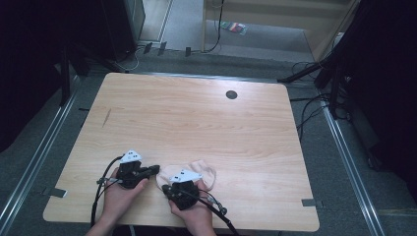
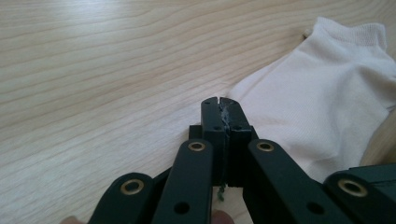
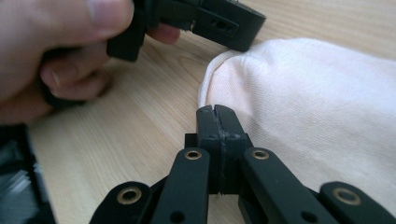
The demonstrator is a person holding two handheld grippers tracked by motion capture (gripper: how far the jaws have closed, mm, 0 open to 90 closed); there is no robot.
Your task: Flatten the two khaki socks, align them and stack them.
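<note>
The left gripper (image 2: 219,105) has its fingers pressed together with nothing between them, their tips hovering at the edge of a white sock (image 2: 322,102) that lies just beyond and to the right in its own view. The right gripper (image 3: 217,114) is likewise closed tight on nothing, its fingers lying against the near edge of the sock (image 3: 317,102), with the cloth spreading away to their right. From above, the left gripper (image 1: 153,169) points rightward at the sock (image 1: 204,172), and the right gripper (image 1: 167,188) sits over the sock's near side. The sock lies flat on the wooden worktop (image 1: 196,118), near its front edge, between the two hands.
</note>
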